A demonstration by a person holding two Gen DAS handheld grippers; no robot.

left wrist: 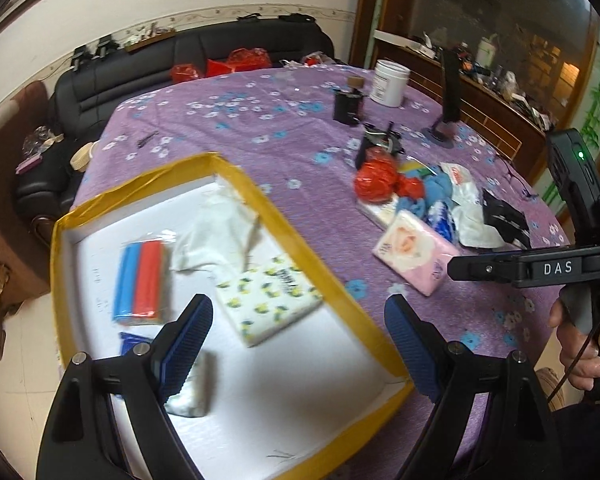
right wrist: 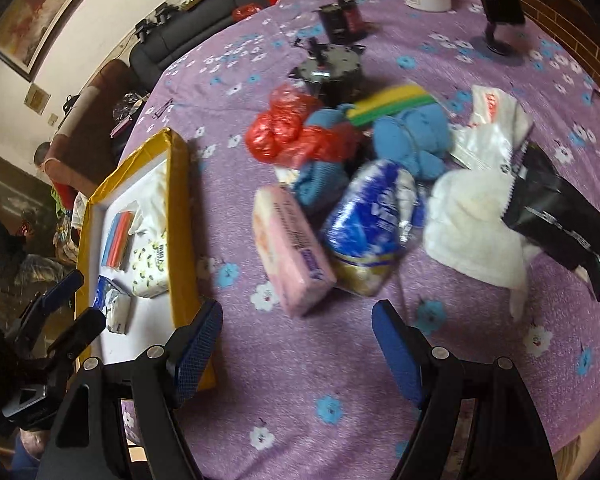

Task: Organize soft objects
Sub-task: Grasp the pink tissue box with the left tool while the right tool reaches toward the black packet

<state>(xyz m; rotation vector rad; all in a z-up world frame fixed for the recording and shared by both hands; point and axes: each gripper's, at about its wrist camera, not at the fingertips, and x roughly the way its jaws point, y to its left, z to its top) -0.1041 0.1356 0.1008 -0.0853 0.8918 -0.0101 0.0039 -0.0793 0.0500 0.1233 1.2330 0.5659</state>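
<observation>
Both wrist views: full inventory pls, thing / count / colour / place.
Tray: 1, white with yellow rim, table's left part.
Sponge pack: 1, blue and red, in tray.
Lemon-print tissue pack: 1, white, in tray.
White cloth: 1, in tray, far side.
Small blue-white pack: 1, in tray, near side.
Pink tissue pack: 1, on tablecloth beside tray.
Blue wrapped roll: 1, right of pink pack.
Blue cloths: several, in pile.
Red plastic bag: 1, pile's far-left.
Yellow-green sponges: 1 stack, behind pile.
White towel: 1, pile's right.
Black pouch: 1, far right.
White jar: 1, far side.
Left gripper: open, above tray.
Right gripper: open, near pink pack.
</observation>
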